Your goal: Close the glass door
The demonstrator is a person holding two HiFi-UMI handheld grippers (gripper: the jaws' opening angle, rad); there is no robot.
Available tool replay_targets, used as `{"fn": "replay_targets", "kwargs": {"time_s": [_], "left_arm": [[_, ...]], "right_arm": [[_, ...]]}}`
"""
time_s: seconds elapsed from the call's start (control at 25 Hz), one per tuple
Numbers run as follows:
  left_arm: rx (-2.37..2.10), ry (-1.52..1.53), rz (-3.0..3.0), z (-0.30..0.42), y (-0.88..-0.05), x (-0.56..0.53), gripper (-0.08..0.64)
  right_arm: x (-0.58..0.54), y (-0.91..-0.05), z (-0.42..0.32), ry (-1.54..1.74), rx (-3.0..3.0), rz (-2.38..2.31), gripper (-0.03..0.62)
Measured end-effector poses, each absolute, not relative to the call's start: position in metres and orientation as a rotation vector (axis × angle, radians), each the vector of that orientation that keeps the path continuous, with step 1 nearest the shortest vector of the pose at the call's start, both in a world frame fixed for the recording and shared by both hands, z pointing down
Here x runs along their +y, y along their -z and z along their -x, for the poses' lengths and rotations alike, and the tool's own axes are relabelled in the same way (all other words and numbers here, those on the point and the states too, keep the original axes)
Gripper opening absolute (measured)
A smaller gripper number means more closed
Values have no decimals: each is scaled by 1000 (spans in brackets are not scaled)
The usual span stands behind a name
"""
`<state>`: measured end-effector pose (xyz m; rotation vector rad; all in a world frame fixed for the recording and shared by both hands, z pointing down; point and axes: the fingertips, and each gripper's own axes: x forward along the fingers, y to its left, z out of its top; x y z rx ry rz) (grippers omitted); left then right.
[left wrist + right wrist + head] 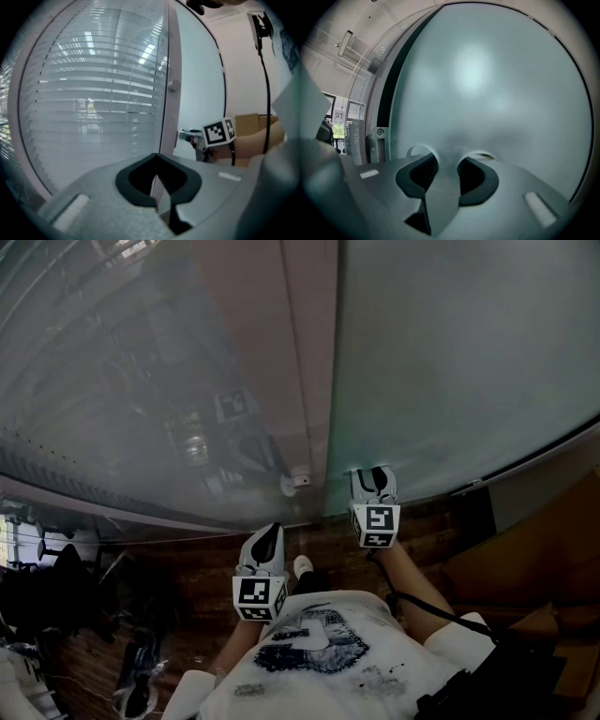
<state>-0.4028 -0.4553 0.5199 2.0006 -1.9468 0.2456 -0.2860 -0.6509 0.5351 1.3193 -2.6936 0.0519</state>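
The left gripper (268,538) hangs nearest, its jaws pinched together on nothing, aimed at the pale post (302,352). Farther ahead, the right gripper (373,478) has its jaws apart and empty, tips up at the frosted glass door (450,362), whose edge stands just beside the post.

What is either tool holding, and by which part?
Nothing is held. The right tool has its jaws apart and empty, facing the frosted glass panel. The left tool is shut on nothing.

Glass door (450,362) on my right: frosted, matt, smooth. Left pane (103,381): clear, glossy, reflective. Frame (305,352) between: smooth, pale finish. Floor (187,577) near me: dark wood planks.
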Motion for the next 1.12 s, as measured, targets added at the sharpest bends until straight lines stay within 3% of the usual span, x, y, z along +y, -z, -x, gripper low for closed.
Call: {"fn": "replay_targets", "kwargs": {"time_s": [0.76,1.12], "left_arm": [[-2032,-244,-1952,397,-512,-427,2],[-2125,-230,-1888,358,-489,-393,3]], "right_arm": [[-654,-543,287,-55,-2700,-1309,124],[-662,-535,288,-64,-2697,-1279,124]]}}
